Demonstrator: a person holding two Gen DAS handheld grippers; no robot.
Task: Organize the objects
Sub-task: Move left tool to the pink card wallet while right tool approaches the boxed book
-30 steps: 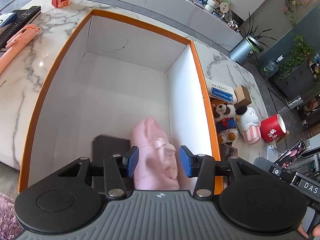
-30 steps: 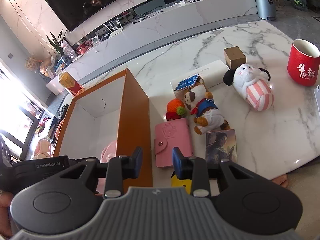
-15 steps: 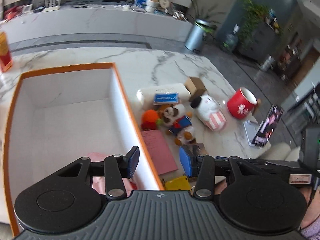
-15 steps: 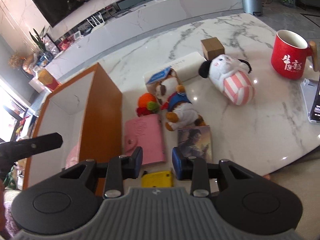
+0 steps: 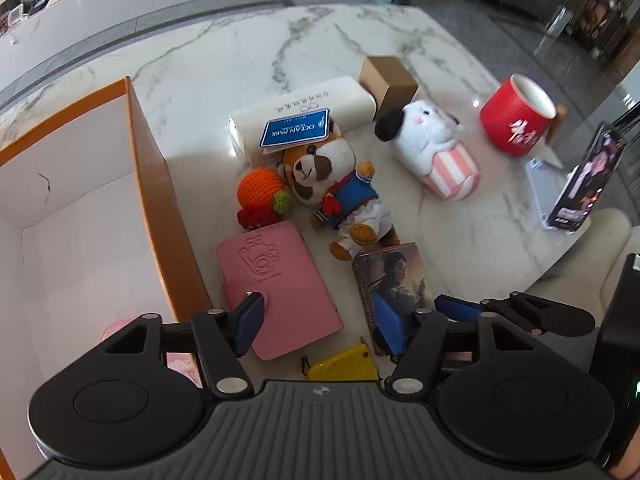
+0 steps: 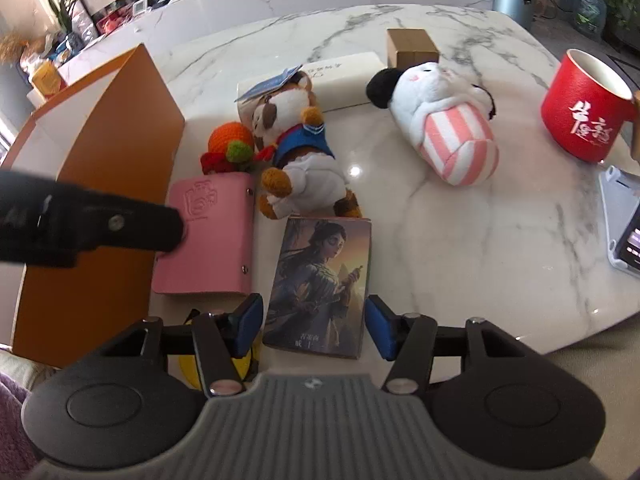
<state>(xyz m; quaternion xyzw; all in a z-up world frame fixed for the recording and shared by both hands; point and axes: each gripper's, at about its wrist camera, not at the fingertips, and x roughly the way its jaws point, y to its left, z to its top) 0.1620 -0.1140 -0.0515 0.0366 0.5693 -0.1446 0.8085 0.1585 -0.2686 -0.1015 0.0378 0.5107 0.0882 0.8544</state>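
The left tool (image 5: 318, 322) hangs over the marble bench (image 5: 248, 60), jaws wide and just opened further, pads pressing on nothing. Below and between its fingers lie the near corner of the pink card wallet (image 5: 276, 288) and a yellow object (image 5: 344, 364); its right finger overlaps the picture card (image 5: 394, 276) in view. To its left stands the orange-walled box (image 5: 160, 208), white inside, with something pink (image 5: 116, 326) on its floor.

The right tool (image 6: 314, 326) is also open, jaws just widened, and straddles the near end of the picture card (image 6: 324, 280), one pad at each long edge; whether they touch it I cannot tell. Just left of that card lies the pink wallet (image 6: 212, 240), partly crossed by the dark arm of the left tool. Ahead of both tools lie the sailor-suited plush dog (image 6: 300, 152), the crocheted orange (image 6: 230, 142), the striped white plush (image 6: 444, 136) and a white case (image 6: 344, 76) with a small cardboard box (image 6: 412, 46) behind it. Far right stands the red mug (image 6: 586, 108)
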